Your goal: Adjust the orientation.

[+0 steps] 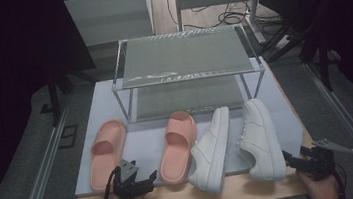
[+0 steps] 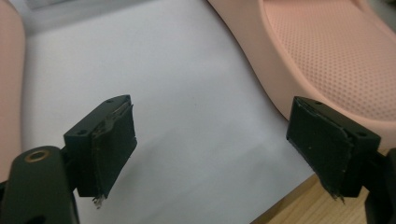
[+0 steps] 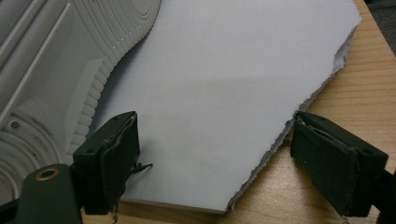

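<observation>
Taking the clear two-tier rack (image 1: pixel 186 63) as landmark, four shoes are lined up before it. The left gripper (image 1: pixel 135 184), jaws spread wide, is held beside the second pink rubber slide (image 1: pixel 179 147); its soft wall could be squashed or slip. The right gripper (image 1: pixel 306 163), equally wide, is poised by the rightmost white leather sneaker (image 1: pixel 259 138), which could be nudged off the grey foam mat (image 1: pixel 144 143) on the wooden table (image 1: pixel 255 193).

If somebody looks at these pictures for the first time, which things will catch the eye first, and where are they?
Four shoes lie in a row on the pale mat: two pink slippers at the left and two white sneakers at the right. Behind them stands a two-level metal rack with nothing on it. At the near table edge, the left gripper and the right gripper both have open fingers, one beside a slipper, one beside a sneaker.
</observation>
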`<state>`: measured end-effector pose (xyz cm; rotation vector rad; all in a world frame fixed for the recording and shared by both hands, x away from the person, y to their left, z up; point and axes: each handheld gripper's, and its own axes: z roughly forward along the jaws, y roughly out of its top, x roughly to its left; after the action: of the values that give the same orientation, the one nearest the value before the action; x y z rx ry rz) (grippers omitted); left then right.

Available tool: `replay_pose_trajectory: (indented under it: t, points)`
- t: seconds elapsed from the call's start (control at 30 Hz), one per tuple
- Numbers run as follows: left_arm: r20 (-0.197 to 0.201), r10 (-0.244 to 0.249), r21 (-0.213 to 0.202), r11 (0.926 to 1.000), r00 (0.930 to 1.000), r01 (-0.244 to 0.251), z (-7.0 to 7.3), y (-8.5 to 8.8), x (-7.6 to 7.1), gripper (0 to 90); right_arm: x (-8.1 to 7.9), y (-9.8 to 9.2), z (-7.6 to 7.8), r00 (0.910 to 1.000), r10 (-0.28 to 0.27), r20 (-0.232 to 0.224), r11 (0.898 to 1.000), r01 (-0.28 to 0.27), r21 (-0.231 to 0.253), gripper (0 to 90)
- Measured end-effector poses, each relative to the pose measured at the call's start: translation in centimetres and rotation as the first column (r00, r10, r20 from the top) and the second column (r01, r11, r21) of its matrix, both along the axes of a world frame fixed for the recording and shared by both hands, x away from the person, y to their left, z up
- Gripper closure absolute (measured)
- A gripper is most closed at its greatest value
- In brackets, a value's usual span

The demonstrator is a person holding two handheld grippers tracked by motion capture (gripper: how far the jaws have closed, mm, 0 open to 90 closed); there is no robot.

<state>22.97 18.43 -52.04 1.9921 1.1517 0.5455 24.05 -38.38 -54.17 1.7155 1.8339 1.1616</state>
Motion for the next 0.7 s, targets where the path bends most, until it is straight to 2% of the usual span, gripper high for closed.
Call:
replay_pose_trajectory:
  t: [0.27, 0.47, 0.7]
  points:
    - [0.006, 0.011, -0.002, 0.9999, 0.9999, -0.011, 1.0, 1.0, 0.0, 17.0, 0.0, 0.0, 0.0, 1.0000, -0.001, 0.000, 1.000, 0.001, 0.000, 16.1]
    - [0.003, 0.035, 0.014, 0.9993, 0.9994, -0.035, 1.6, 2.4, 0.3, 20.6, 0.0, 0.0, 0.0, 1.0000, -0.001, 0.001, 1.000, 0.001, -0.001, 16.1]
    - [-0.003, 0.071, 0.007, 0.9974, 0.9975, -0.071, 2.0, 4.2, 0.6, 24.3, 0.0, 0.0, 0.0, 1.0000, -0.002, 0.000, 1.000, 0.002, 0.000, 16.1]
